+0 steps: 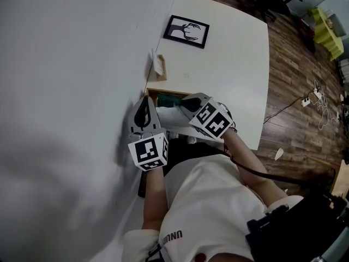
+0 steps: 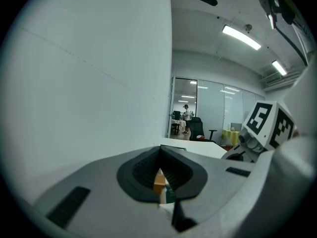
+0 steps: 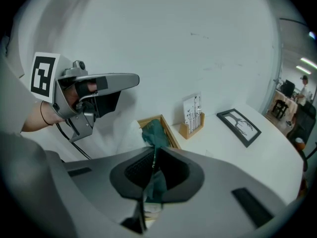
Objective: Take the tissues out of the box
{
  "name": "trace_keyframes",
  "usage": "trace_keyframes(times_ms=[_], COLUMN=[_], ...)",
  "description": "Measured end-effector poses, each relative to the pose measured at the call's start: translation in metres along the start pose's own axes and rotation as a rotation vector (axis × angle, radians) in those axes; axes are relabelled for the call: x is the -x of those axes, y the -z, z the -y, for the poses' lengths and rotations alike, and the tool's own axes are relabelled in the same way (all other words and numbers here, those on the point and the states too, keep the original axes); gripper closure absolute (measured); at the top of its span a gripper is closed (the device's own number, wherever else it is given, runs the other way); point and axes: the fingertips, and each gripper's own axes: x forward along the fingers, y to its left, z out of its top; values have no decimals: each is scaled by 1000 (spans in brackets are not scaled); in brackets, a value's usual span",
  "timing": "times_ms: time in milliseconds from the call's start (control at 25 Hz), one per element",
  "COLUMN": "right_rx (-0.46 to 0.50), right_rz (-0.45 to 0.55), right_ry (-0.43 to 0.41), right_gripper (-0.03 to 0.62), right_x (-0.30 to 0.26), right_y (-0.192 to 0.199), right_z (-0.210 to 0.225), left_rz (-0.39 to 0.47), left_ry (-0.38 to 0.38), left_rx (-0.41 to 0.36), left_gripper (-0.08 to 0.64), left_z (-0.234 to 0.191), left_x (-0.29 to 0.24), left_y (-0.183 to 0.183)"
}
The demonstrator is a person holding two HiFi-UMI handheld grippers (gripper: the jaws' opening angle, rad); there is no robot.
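Note:
A shallow wooden box (image 1: 154,92) stands against the wall, with a dark green tissue (image 1: 171,100) in it. In the right gripper view that green tissue (image 3: 154,132) rises out of the box (image 3: 171,134) and runs in between my jaws. My right gripper (image 3: 153,156) is shut on the tissue; in the head view it (image 1: 184,103) reaches over the box from the right. My left gripper (image 1: 145,100) hangs at the box's left end near the wall, jaws together (image 2: 160,155) with nothing seen between them. It also shows as a closed beak (image 3: 134,78) above the box.
A black-framed picture (image 1: 186,30) lies further along the white table (image 1: 234,64). A small wooden card holder (image 1: 158,65) stands by the wall just past the box. White crumpled sheet (image 3: 123,133) lies beside the box. Wooden floor with cables lies off the table's right edge.

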Motion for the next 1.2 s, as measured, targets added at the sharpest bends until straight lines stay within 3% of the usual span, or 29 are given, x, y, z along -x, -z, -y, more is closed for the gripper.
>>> trace_keyframes(times_ms=[1200], right_rx=[5], right_rz=[93], right_ry=[32], right_gripper=[555], right_x=[29], right_y=[-26], right_z=[6], left_rz=[37], left_ry=[-5], left_rx=[0], left_gripper=[548], left_z=[5], left_x=[5], left_y=[-11])
